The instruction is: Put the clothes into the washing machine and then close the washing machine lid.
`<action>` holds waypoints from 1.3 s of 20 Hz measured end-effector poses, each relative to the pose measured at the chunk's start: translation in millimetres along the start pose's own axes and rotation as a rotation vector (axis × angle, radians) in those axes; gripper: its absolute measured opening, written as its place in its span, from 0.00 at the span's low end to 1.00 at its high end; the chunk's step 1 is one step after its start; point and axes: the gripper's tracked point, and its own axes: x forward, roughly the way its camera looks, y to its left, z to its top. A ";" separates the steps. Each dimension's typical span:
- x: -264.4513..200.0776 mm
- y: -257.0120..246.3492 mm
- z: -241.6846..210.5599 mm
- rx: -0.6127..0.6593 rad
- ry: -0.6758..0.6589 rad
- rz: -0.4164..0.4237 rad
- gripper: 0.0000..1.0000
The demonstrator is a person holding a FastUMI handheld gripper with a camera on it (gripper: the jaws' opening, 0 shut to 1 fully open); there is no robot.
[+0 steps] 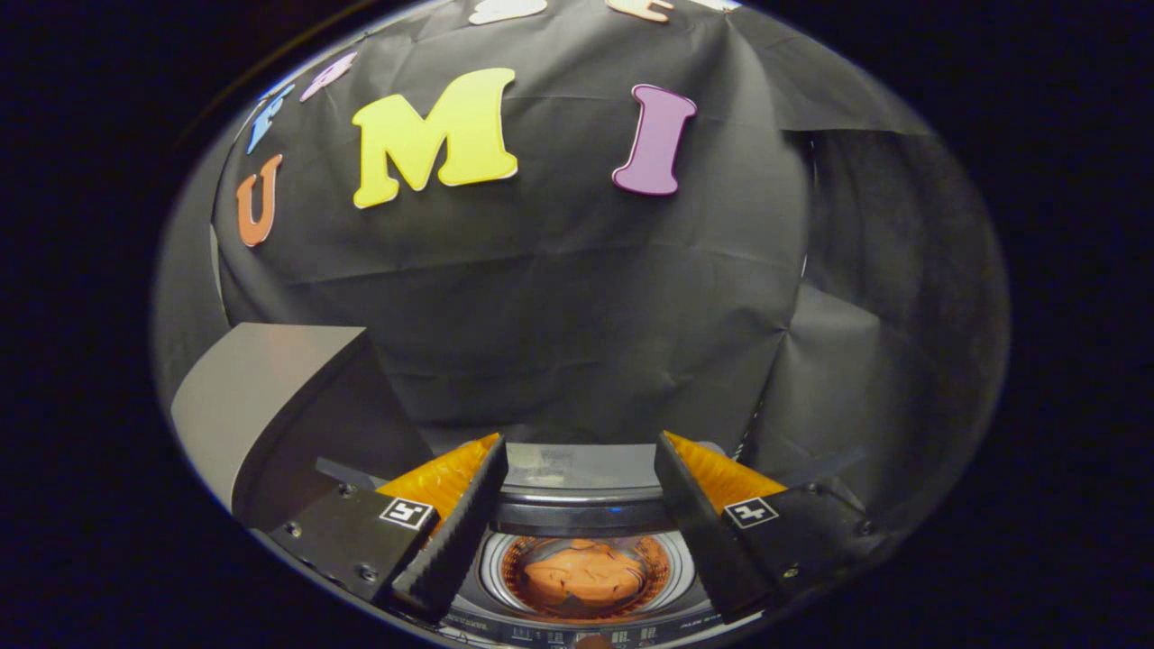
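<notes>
At the far left a grey lid [261, 397] stands raised and tilted, its dark underside turned toward the middle. It rises above and behind the left finger, well clear of the drum opening.

Next comes the gripper [581, 455], which hangs over the washer [577, 505] and looks down at it. Its two fingers are spread wide apart with nothing between them; neither one touches anything. The left finger [455, 532] slants in from the lower left, and its tip reaches the near edge of the washer's back panel.

In the gap between the fingers lies the washer's top. A pale back panel sits farthest off, then a dark curved band, then the round silvery rim of the drum [491, 563]. Inside the drum rests the orange cloth [581, 572], crumpled into a heap with dark folds, lying low in the tub and below the fingers. The drum wall around it shows a warm orange reflection. Nearest of all, a dark control strip [577, 631] runs along the front edge of the washer; its markings are too small to make out.

The right finger [699, 532] mirrors the left, slanting in from the lower right, with its tip at the same back panel.

Behind everything hangs the black cloth wall [577, 297], creased, with a seam toward the right.
</notes>
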 end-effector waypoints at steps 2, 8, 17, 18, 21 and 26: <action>-0.3 0.1 -0.6 0.002 0.004 -0.005 1.00; 7.4 0.0 -16.4 0.049 0.100 -0.020 1.00; -89.0 6.3 23.5 0.066 -0.126 0.006 1.00; -118.7 11.5 33.3 0.058 -0.175 0.018 1.00; -198.3 17.6 52.4 0.061 -0.296 0.011 1.00; -318.8 18.2 57.3 0.033 -0.379 0.002 1.00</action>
